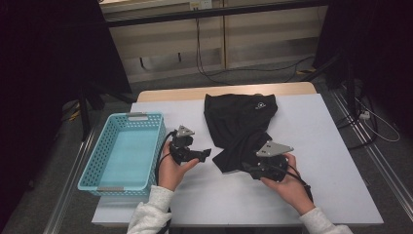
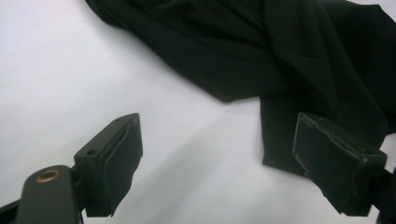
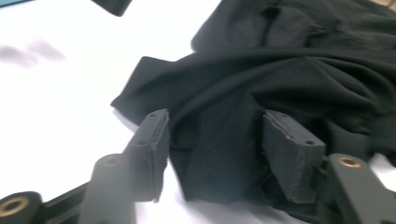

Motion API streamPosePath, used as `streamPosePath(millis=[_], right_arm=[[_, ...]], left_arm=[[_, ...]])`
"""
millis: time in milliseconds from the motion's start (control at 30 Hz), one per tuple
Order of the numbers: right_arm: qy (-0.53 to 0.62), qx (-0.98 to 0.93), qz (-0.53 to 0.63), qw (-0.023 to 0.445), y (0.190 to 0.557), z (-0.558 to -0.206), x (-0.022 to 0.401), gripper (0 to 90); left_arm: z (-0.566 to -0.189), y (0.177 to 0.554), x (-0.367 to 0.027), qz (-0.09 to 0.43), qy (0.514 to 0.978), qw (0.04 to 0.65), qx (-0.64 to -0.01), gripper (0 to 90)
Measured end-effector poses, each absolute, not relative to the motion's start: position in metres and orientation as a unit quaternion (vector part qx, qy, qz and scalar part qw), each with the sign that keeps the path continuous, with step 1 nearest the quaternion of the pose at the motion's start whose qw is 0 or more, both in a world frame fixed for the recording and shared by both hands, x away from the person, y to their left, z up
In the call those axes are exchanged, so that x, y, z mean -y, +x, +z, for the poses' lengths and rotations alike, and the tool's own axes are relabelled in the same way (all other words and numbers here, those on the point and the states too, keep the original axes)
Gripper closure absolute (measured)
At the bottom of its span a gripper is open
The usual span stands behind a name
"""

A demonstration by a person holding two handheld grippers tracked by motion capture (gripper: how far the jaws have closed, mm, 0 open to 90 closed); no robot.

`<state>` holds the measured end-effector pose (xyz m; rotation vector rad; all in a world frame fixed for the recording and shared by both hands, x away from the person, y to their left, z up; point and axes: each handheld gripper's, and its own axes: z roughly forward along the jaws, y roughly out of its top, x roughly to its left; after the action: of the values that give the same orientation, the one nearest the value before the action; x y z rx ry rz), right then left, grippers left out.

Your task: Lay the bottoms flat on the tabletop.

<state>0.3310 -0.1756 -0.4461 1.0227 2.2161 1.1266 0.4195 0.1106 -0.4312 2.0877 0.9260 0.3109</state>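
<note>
A black garment (image 1: 238, 122) lies crumpled on the white table (image 1: 321, 146), with a small white logo near its far edge. In the person's left hand, my left gripper (image 1: 206, 154) is open just left of the garment's near corner. In the left gripper view its jaws (image 2: 217, 135) stand wide over bare table, and the cloth's hem (image 2: 280, 140) reaches the right jaw. My right gripper (image 1: 246, 168) rests at the garment's near edge. In the right gripper view its jaws (image 3: 215, 121) stand apart on either side of a fold of the black cloth (image 3: 280, 84) without squeezing it.
A turquoise plastic basket (image 1: 146, 118) stands empty at the table's left, close to the left hand. Cables run across the floor behind the table, and dark stands flank it. Bare table lies to the right of the garment and along the front edge.
</note>
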Motion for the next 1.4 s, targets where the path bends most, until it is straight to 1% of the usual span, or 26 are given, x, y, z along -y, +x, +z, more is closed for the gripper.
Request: streamPosePath(millis=[133, 333, 367, 400, 433, 633, 667, 700, 733, 767, 833, 900, 1100, 1300, 1400], right_arm=[[0.351, -0.815, 0.408, 0.215, 0.331, -0.449, 0.164, 46.6], [0.334, -0.824, 0.410, 0.205, 0.331, -0.450, 0.151, 48.7], [0.330, -0.826, 0.409, 0.203, 0.331, -0.451, 0.149, 50.2], [0.325, -0.832, 0.406, 0.194, 0.331, -0.451, 0.146, 53.7], [0.319, -0.837, 0.401, 0.189, 0.330, -0.452, 0.144, 54.6], [0.316, -0.845, 0.386, 0.191, 0.337, -0.463, 0.129, 55.5], [0.319, -0.847, 0.381, 0.189, 0.338, -0.466, 0.128, 57.3], [0.318, -0.849, 0.377, 0.190, 0.339, -0.468, 0.127, 61.2], [0.318, -0.846, 0.377, 0.200, 0.339, -0.469, 0.127, 69.6], [0.320, -0.846, 0.372, 0.209, 0.339, -0.469, 0.128, 76.0], [0.326, -0.844, 0.373, 0.205, 0.341, -0.468, 0.131, 86.8], [0.333, -0.839, 0.386, 0.192, 0.343, -0.467, 0.136, 90.0], [0.345, -0.818, 0.416, 0.197, 0.339, -0.446, 0.158, 90.0], [0.376, -0.784, 0.448, 0.207, 0.334, -0.428, 0.199, 90.0], [0.392, -0.773, 0.449, 0.215, 0.333, -0.426, 0.217, 90.0]], left_arm=[[-0.430, 0.417, -0.112, 0.128, 0.823, 0.411, -0.370, 15.2], [-0.427, 0.416, -0.118, 0.131, 0.821, 0.413, -0.372, 14.9], [-0.427, 0.416, -0.119, 0.132, 0.820, 0.414, -0.372, 14.9], [-0.428, 0.416, -0.119, 0.133, 0.820, 0.414, -0.372, 14.9], [-0.428, 0.416, -0.119, 0.132, 0.819, 0.415, -0.374, 14.9], [-0.428, 0.414, -0.119, 0.130, 0.818, 0.417, -0.375, 14.9], [-0.428, 0.414, -0.119, 0.130, 0.817, 0.417, -0.376, 14.9], [-0.428, 0.414, -0.119, 0.130, 0.818, 0.417, -0.375, 14.9], [-0.428, 0.415, -0.119, 0.131, 0.820, 0.415, -0.372, 14.9], [-0.429, 0.415, -0.119, 0.130, 0.819, 0.415, -0.373, 14.9], [-0.429, 0.415, -0.119, 0.132, 0.822, 0.413, -0.370, 15.0], [-0.428, 0.415, -0.119, 0.134, 0.822, 0.411, -0.370, 15.0], [-0.430, 0.416, -0.119, 0.132, 0.820, 0.414, -0.373, 15.2], [-0.429, 0.416, -0.117, 0.133, 0.823, 0.411, -0.368, 15.2], [-0.429, 0.417, -0.115, 0.134, 0.826, 0.408, -0.365, 15.3]])
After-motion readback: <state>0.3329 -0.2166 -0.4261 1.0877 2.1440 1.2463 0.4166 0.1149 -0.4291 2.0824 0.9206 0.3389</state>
